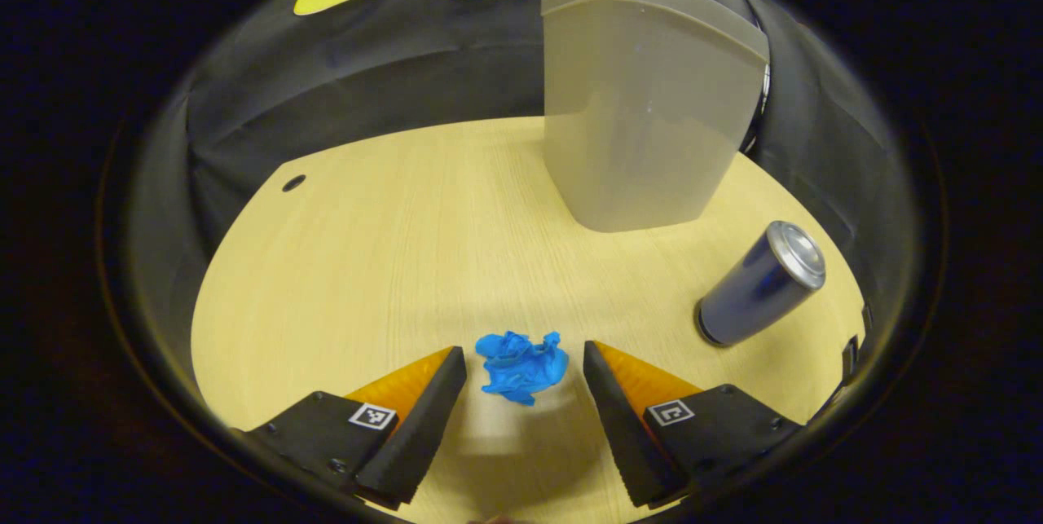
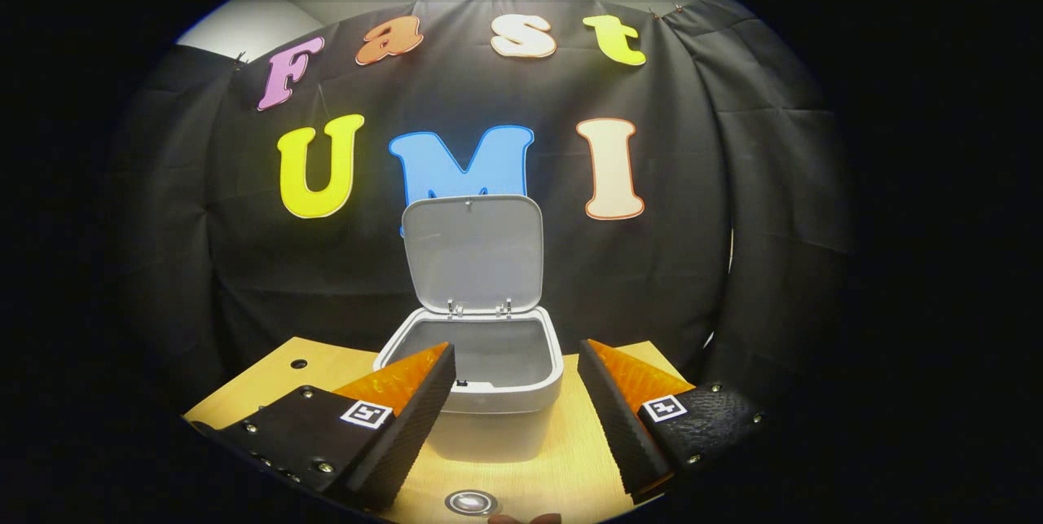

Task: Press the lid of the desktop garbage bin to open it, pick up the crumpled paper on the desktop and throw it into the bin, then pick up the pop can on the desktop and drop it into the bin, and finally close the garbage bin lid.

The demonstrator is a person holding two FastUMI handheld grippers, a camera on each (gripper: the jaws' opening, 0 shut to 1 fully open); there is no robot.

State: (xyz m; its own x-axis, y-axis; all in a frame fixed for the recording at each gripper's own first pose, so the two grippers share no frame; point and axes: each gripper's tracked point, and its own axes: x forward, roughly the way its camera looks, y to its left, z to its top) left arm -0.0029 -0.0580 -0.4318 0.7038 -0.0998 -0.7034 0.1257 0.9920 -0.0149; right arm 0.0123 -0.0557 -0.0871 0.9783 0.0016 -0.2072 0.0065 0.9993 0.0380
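Black cloth hangs behind a pale wood-grain table [image 1: 367, 263], which carries a grey bin [image 1: 644, 125], a blue crumpled paper [image 1: 521, 367] and a can [image 1: 762, 284]. A small dark hole [image 1: 293, 182] sits in the tabletop near its far left edge.

From the left gripper view, the left gripper [image 1: 525, 369] is low over the table with its jaws spread wide. The paper lies on the wood between the two fingertips, touching neither; a gap shows on each side of it. The can lies tilted on its side off to the right, silver top pointing up and right, well apart from the paper and near the foot of the bin. The bin stands upright beyond, its tapered body narrowing toward the base.

From the right gripper view, the right gripper [image 2: 517, 361] is higher, facing the bin [image 2: 489, 394] head on, jaws released and holding nothing. Its fingertips frame the bin's rim without clearly touching it. The lid [image 2: 473, 255] stands upright, hinged at the back edge, underside toward the camera. The opening is uncovered; the part of the inside that shows is bare grey wall, and the bottom is hidden below the front rim. A round metal disc [image 2: 471, 501] sits in the tabletop at the near edge.
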